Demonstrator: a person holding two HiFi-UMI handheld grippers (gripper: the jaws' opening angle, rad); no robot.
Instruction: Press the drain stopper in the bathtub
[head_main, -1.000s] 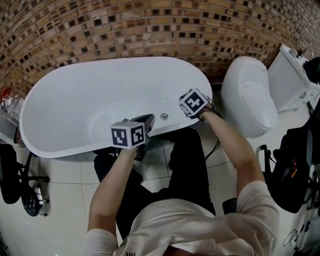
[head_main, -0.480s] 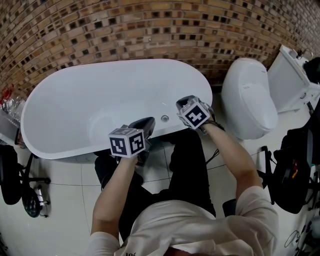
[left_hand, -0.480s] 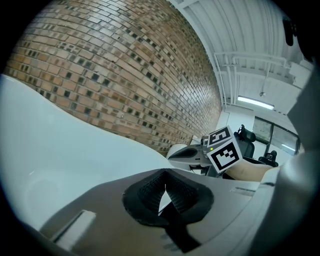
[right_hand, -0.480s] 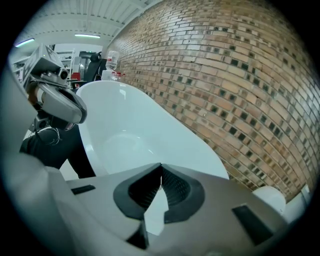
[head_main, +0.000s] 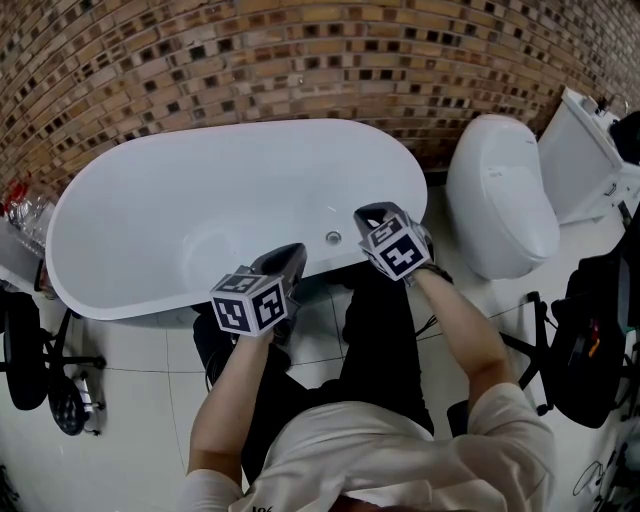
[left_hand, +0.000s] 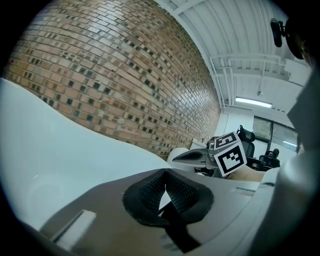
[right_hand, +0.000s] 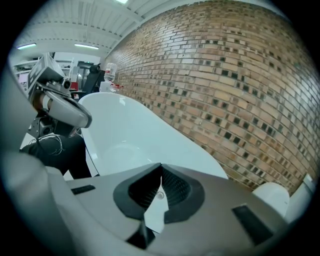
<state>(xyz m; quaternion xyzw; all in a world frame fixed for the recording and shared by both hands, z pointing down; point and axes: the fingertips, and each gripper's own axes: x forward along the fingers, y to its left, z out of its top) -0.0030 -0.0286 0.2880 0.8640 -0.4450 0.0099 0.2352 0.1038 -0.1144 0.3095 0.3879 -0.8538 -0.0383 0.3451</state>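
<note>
left gripper (head_main: 288, 256): over the near rim of the bathtub (head_main: 250, 170), jaws drawn together at the tips, nothing between them.
right gripper (head_main: 372, 214): to its right over the same rim, jaws likewise closed and empty.
drain stopper: not clearly made out; a faint round mark (head_main: 213, 246) on the tub floor, left of the left gripper, may be it.
wrong-target risk: the small metal fitting (head_main: 333, 237) on the near wall, between the grippers, could be pressed by mistake.
slip risk: closed tips would likely skid on the glossy curved floor if pressed off-centre.
</note>
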